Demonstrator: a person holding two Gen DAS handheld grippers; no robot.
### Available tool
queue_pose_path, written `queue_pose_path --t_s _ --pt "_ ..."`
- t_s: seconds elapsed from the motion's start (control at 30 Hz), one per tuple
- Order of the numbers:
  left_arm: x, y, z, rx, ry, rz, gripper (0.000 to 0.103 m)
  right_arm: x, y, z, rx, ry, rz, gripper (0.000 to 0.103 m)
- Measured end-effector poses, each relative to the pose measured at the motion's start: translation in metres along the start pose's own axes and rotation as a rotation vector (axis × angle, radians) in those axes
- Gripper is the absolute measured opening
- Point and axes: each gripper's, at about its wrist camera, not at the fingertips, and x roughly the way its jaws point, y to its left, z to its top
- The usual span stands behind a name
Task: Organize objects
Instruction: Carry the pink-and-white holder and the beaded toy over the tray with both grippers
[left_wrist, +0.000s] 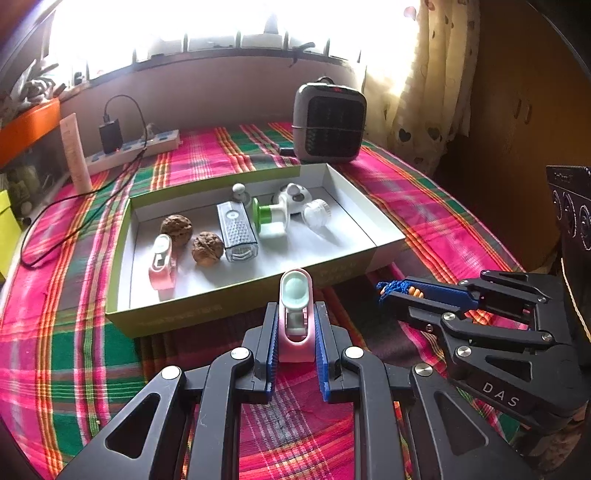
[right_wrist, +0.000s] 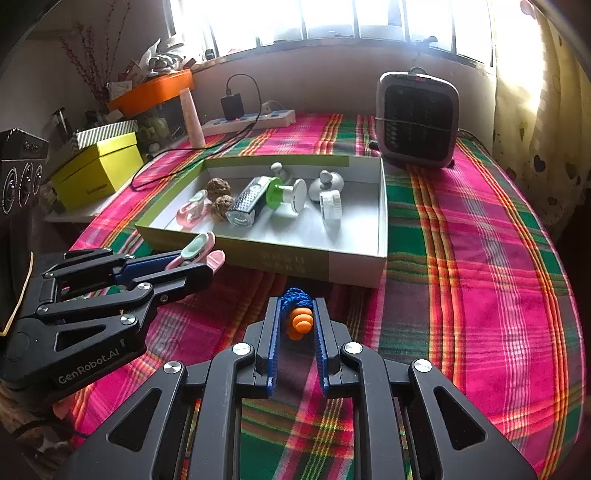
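Plaid cloth (right_wrist: 480, 258) in pink/green covers the table under a bright window; power strip (left_wrist: 133, 149) w/ charger at back left, small heater (left_wrist: 328, 122) back right. Centre — shallow open box (left_wrist: 236, 295), holding L to R a pink clip (left_wrist: 162, 264), two walnuts (left_wrist: 192, 236), grey grater-like piece (left_wrist: 236, 230), green-and-white gadget (left_wrist: 271, 218), clear cap (left_wrist: 316, 214). Just in front of the box's near wall, left gripper (left_wrist: 295, 325) w/ jaws closed narrow on a second pink clip (left_wrist: 295, 306), mint pad up. Beside it, right gripper (right_wrist: 297, 317) — jaws pinched on an orange ribbed plug w/ blue cord (right_wrist: 300, 314), above the cloth, outside the box.
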Motion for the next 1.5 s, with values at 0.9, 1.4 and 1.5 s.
queue_pose_path --t_s 0.9,1.4,1.5 --pt "-0.007 0.024 0.019 -0.037 -0.041 0.049 0.016 0.004 0.008 0.029 -0.028 -0.044 0.010 0.018" --pt "0.011 0.044 0.032 -0.084 -0.026 0.057 0.016 0.023 0.001 0.049 -0.028 -0.041 0.009 0.018" --pt "0.016 0.047 0.032 -0.092 -0.018 0.063 0.016 0.029 -0.001 0.052 -0.026 -0.033 0.011 0.018"
